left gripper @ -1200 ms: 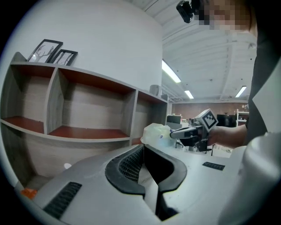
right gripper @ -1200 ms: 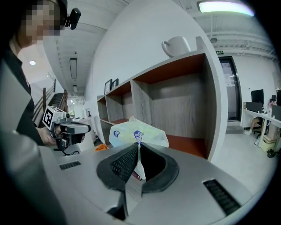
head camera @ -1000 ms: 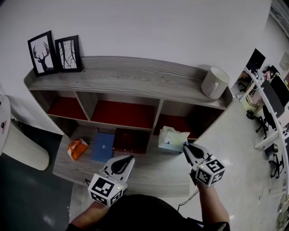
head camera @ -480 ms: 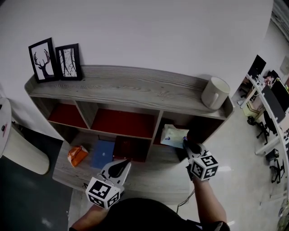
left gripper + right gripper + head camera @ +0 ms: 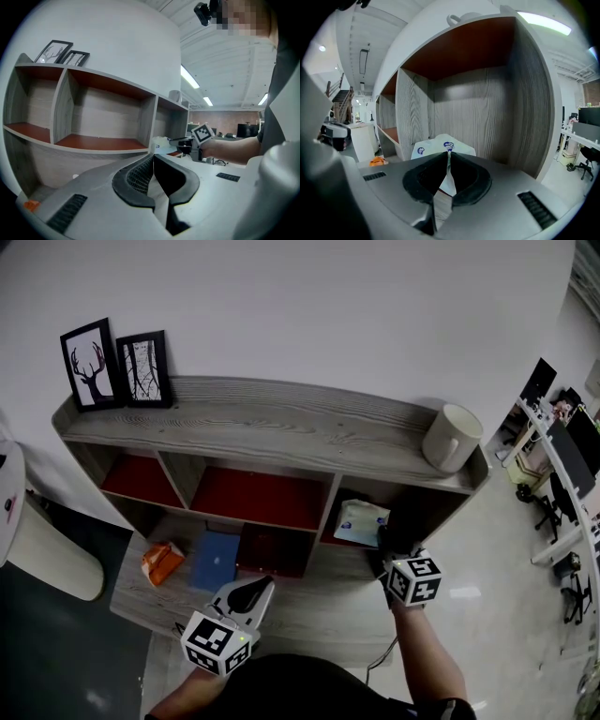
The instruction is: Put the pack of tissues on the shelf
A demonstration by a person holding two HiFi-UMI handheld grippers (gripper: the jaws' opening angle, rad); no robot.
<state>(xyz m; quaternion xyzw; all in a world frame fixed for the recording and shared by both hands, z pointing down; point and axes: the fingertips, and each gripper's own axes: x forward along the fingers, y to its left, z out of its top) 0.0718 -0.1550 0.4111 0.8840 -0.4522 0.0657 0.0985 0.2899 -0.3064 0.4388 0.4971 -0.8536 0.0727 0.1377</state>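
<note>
Two grippers, one load.

1. Right gripper (image 5: 384, 542): I am clamping its jaws on a thin fold of the wrapper at the near end of the tissues (image 5: 361, 521). Pinching there is letting the pack's bulk lead into the opening.
2. Tissues: hanging at the front edge of the right bay (image 5: 487, 103) of the shelf (image 5: 262, 418), over its red floor. I cannot tell whether they are resting on it yet.
3. Left gripper (image 5: 255, 591): jaws together on nothing. I am parking it off the front edge of the lower ledge, clear of the working side.
4. Right arm: reaching forward from the lower right with the forearm nearly straight, the gripper tipping slightly down into the bay.
5. Left arm: tucked close to the body, the gripper pointing toward the shelf and a little downward.
6. Bystanders: an orange pack (image 5: 159, 562), a blue box (image 5: 215, 560) and a dark box (image 5: 272, 552) are sitting along the ledge's back edge. A mug (image 5: 452, 438) is standing at the top board's right end.
</note>
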